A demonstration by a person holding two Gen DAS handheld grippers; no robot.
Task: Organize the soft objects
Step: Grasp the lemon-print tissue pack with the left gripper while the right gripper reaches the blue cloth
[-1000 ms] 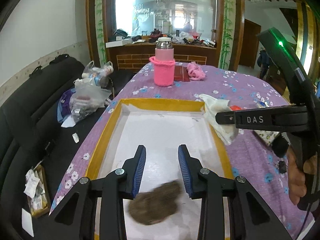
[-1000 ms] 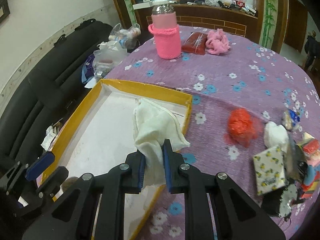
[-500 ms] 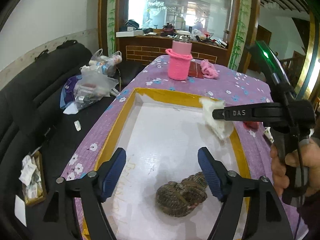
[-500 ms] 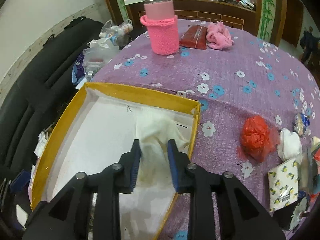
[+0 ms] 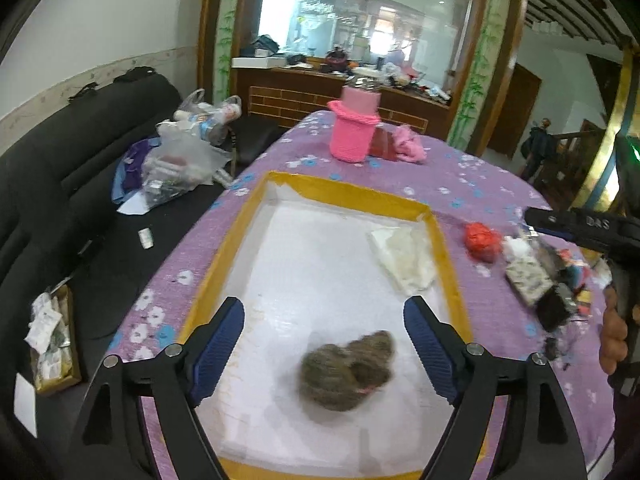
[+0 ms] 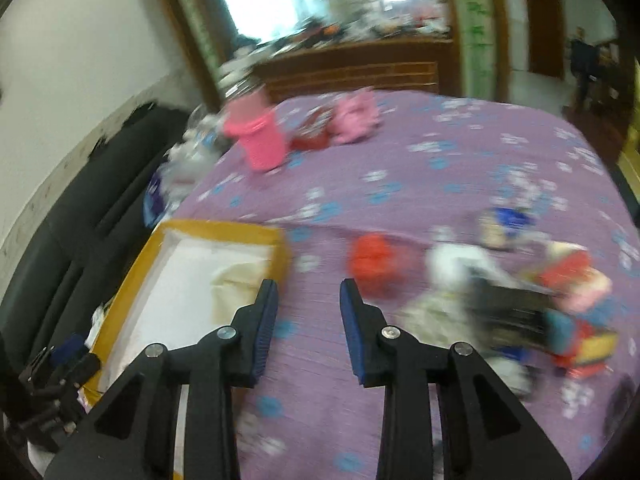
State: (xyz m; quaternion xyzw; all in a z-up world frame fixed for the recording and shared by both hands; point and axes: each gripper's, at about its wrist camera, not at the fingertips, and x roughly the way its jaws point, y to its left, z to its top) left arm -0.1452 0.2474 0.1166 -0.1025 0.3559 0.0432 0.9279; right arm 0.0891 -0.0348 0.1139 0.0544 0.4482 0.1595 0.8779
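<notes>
Both claws hold nothing, the left gripper point(image 5: 324, 336) opening over the brown woolly bundle point(image 5: 347, 376) in the yellow tray point(image 5: 444, 256) beside the white cloth point(image 5: 404, 258), while the red soft lump point(image 6: 374, 264) and, seemingly, blurred others wait before the parted right gripper point(image 6: 308, 312).

The left gripper point(image 5: 324, 324) tilts downward with its 2 blue-padded fingers point(image 5: 218, 340) spread wide and its jaws opening, nothing pressed between the pads; the right gripper point(image 6: 308, 312) also angles downward, its 2 fingers point(image 6: 266, 320) parted with empty space between them. In the left wrist view the right gripper reaches in from the right edge, held from below by the person's hand point(image 5: 614, 336).
</notes>
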